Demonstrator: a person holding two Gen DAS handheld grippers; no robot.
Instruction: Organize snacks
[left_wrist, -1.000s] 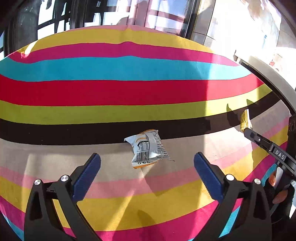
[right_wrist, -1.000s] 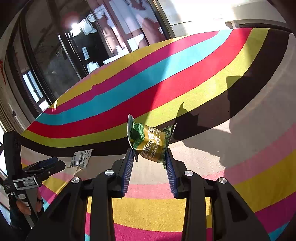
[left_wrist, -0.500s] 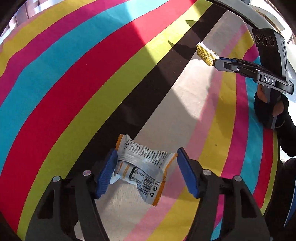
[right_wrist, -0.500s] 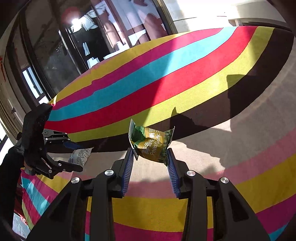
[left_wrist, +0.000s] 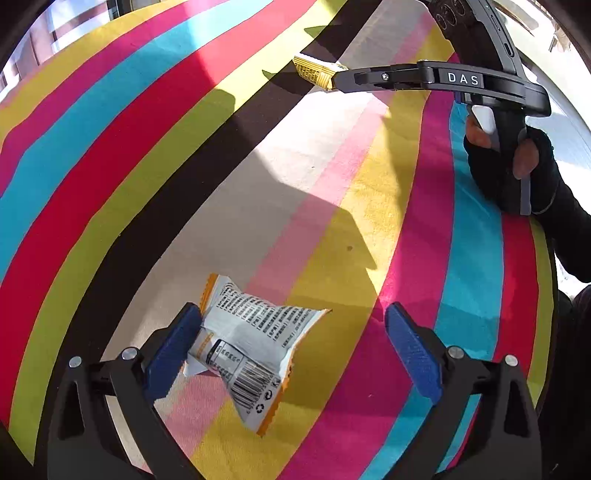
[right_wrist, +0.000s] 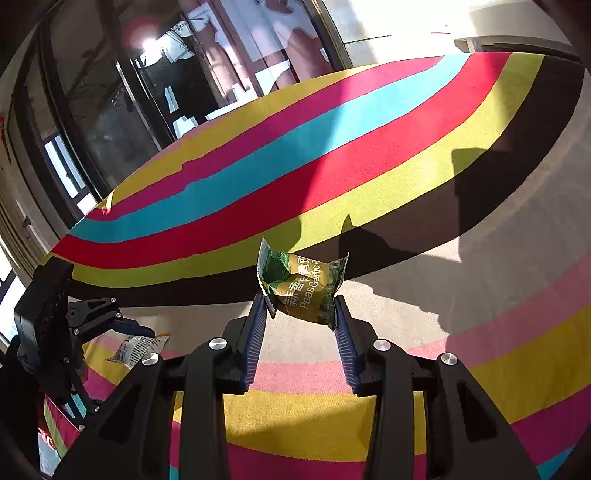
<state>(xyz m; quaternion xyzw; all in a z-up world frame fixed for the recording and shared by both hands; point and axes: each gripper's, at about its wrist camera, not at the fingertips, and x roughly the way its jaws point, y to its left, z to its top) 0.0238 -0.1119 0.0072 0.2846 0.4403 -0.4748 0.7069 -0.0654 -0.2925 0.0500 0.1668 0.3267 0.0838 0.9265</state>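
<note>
A white and orange snack packet (left_wrist: 249, 343) lies on the striped cloth between my left gripper's (left_wrist: 291, 328) blue fingers. It touches the left pad (left_wrist: 177, 334); the right pad stands well clear, so the jaws are open. The packet also shows in the right wrist view (right_wrist: 138, 347), by the left gripper (right_wrist: 110, 325). My right gripper (right_wrist: 301, 302) is shut on a green and yellow garlic peas packet (right_wrist: 303, 284), held above the cloth. From the left wrist view the right gripper (left_wrist: 334, 79) appears at the top with the packet's end (left_wrist: 312, 72) sticking out.
The table is covered by a cloth (right_wrist: 332, 166) striped in yellow, magenta, blue, red, black and beige. Dark windows and a door frame (right_wrist: 110, 110) stand behind its far edge. A gloved hand (left_wrist: 509, 166) holds the right gripper's handle.
My left gripper came down and turned over the white packet, its jaws narrowed around it, then opened wider; the packet now rests against the left pad. The right gripper kept holding the peas packet.
</note>
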